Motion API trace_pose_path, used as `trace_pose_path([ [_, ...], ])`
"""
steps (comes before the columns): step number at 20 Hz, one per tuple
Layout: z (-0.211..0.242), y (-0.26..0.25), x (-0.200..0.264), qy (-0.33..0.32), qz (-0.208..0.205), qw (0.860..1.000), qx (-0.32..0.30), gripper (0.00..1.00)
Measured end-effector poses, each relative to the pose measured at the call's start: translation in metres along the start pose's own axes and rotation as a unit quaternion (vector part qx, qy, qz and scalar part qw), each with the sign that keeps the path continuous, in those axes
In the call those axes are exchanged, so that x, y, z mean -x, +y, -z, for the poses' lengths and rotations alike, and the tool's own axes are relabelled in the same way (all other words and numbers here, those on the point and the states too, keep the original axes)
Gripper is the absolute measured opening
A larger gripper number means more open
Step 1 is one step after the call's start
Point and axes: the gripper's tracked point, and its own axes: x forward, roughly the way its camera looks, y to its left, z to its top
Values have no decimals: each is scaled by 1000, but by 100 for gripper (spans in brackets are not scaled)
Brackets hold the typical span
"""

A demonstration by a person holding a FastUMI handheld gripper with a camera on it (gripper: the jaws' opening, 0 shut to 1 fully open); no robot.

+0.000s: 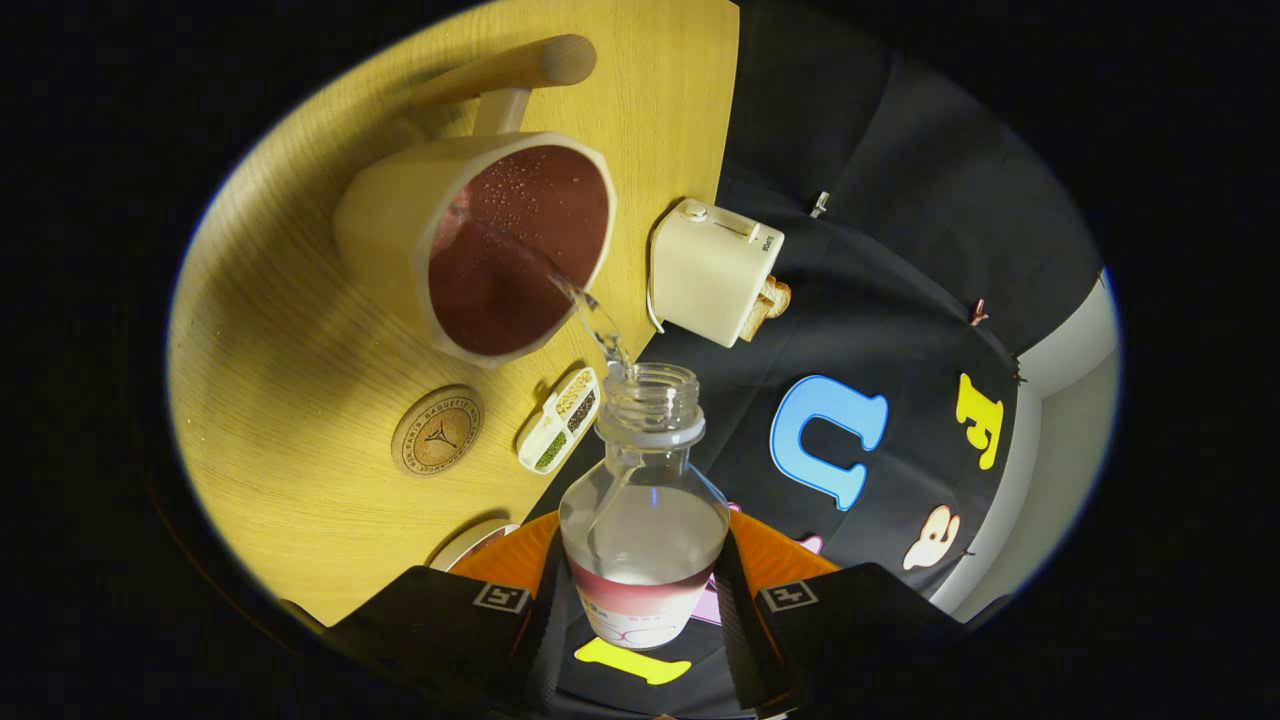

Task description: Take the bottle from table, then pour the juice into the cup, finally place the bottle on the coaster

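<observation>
Bottle [643, 500] clamped in gripper [640, 600] | pouring into cup [480, 240] | wooden table [290, 380]

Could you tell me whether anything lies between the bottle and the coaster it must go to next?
Nothing visible does. The tongs grip the bottle, pouring into the cup; the coaster lies on bare table beside the cup, left of a small seed tray.

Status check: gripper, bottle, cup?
Gripper shut on bottle, tilted. Liquid streaming into cup. Coaster bare beside cup, nothing blocking.
</observation>
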Motion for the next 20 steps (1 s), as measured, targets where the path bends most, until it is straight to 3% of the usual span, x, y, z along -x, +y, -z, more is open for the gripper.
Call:
trace_pose_path([
  [20,-3,-28,7,-4,6,997,78,68],
])
